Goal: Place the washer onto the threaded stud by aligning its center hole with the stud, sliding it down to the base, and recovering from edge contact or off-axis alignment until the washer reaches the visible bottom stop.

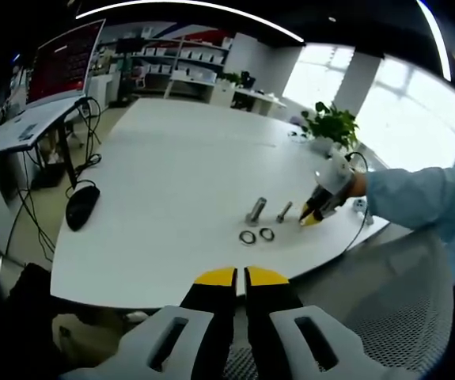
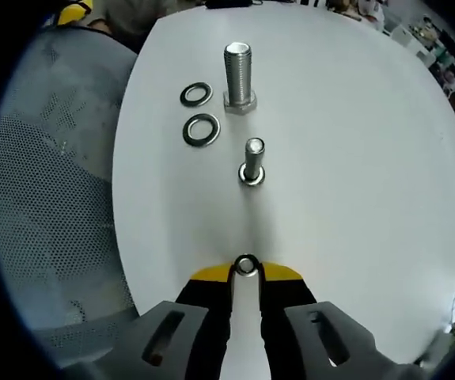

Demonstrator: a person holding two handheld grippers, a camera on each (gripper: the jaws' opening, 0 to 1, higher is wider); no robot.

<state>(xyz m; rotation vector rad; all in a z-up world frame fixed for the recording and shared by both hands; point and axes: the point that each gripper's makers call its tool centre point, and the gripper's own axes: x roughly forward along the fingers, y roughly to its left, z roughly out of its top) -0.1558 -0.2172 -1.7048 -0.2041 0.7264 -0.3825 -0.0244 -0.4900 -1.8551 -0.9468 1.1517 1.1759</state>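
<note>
White tabletop [image 2: 354,198] spreads beneath the right hand-held gripper [image 2: 246,267], whose yellow-tipped jaws are pinched on a small washer [image 2: 246,265] held at the tips, its hole facing the camera. At twelve o'clock from that washer in the right gripper view stands the smaller threaded stud [image 2: 252,161], upright on its head; beyond it rises a larger bolt [image 2: 238,75], with two loose washers [image 2: 201,129] lying flat at about ten o'clock from the smaller stud. In the left gripper view, the left hand-held gripper [image 1: 239,276] hangs off the tabletop edge with its jaws closed on nothing, while the right hand-held gripper, carried by a person's blue sleeve [image 1: 421,198], reaches in at three o'clock, near the studs. An office with shelves, a monitor [image 1: 67,59] and a potted plant [image 1: 331,123] fills the background. The step in hand appears to be carrying the washer to the smaller stud; doing it well likely means tilting the washer flat, centring its hole over the stud tip, lowering along the stud's axis and, should the rim catch the threads, easing back and re-centring rather than pressing.
</note>
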